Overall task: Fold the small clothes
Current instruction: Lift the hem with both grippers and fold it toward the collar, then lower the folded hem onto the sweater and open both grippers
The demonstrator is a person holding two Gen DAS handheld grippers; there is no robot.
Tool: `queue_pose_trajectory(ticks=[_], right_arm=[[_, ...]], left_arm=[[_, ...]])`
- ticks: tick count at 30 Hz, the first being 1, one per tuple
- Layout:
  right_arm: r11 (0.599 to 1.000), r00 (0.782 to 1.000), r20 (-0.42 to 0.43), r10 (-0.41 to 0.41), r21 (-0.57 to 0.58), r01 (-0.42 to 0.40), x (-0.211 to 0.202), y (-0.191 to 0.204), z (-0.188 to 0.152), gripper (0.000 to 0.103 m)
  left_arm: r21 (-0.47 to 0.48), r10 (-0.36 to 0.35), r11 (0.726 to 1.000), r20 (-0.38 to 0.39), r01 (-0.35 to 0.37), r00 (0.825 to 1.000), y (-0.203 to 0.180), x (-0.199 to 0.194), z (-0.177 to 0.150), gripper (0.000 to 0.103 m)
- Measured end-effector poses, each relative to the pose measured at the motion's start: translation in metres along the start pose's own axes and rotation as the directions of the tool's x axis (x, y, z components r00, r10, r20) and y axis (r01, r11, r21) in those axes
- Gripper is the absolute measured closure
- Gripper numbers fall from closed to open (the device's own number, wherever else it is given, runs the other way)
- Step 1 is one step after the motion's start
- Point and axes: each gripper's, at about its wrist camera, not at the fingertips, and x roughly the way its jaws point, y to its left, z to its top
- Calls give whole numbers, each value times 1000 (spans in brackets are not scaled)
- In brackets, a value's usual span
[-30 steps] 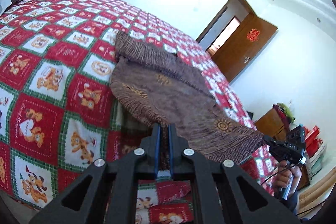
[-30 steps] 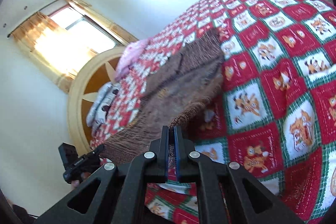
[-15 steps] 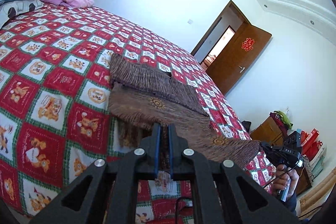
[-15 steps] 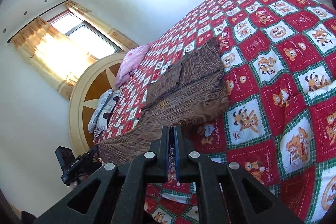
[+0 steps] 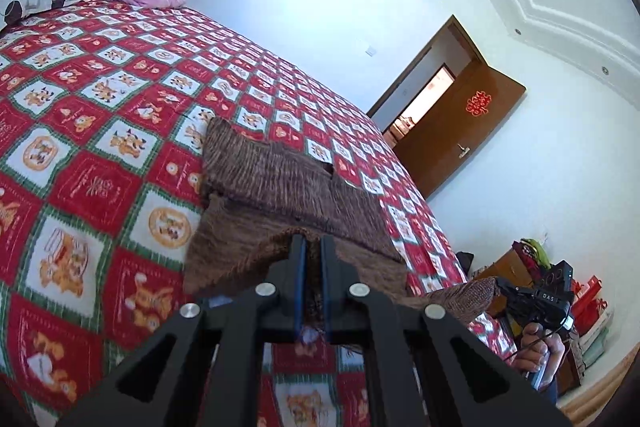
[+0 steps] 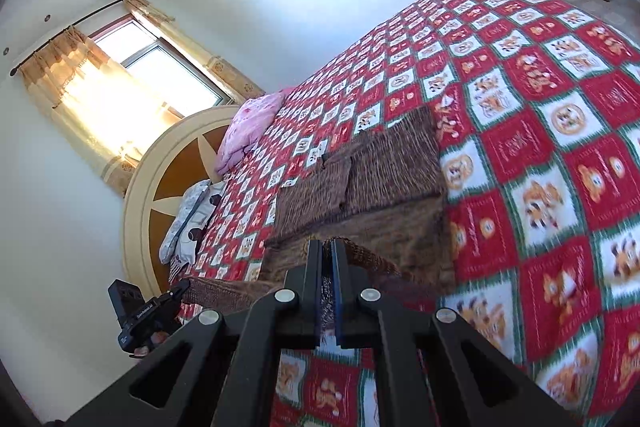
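The left gripper [image 5: 311,245] and right gripper [image 6: 328,247] each pinch a near corner of the brown knit garment [image 5: 280,187], raised off the quilt [image 5: 100,147]. Its far half lies mid-frame; open quilt surrounds it.

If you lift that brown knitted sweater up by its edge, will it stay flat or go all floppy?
Probably floppy: the brown sweater already sags between the left gripper and the right gripper, which pinch its near edge. It likely won't slip much, since the knit looks rough. It seems light; the lifted edge hangs without dragging the rest off the bedspread.
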Motion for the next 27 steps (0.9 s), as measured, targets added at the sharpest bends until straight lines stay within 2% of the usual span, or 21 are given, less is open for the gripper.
queue_pose_trajectory(ticks=[3,14,20,27], right_arm=[[1000,1000,-6,7,-3,-7,13,2,10,100],[999,1000,10,-19,-41,19,50,9,63,100],[999,999,20,-47,-25,48,70,-2,95,100],[997,997,-3,-77,11,77,107,-22,130,100]], left_arm=[[-30,3,1000,-2,-3,1000,6,9,9,96],[-34,21,999,7,-21,1000,11,41,44,96],[-50,45,998,23,-44,999,22,61,73,96],[-50,77,996,-5,-77,997,34,102,103,96]])
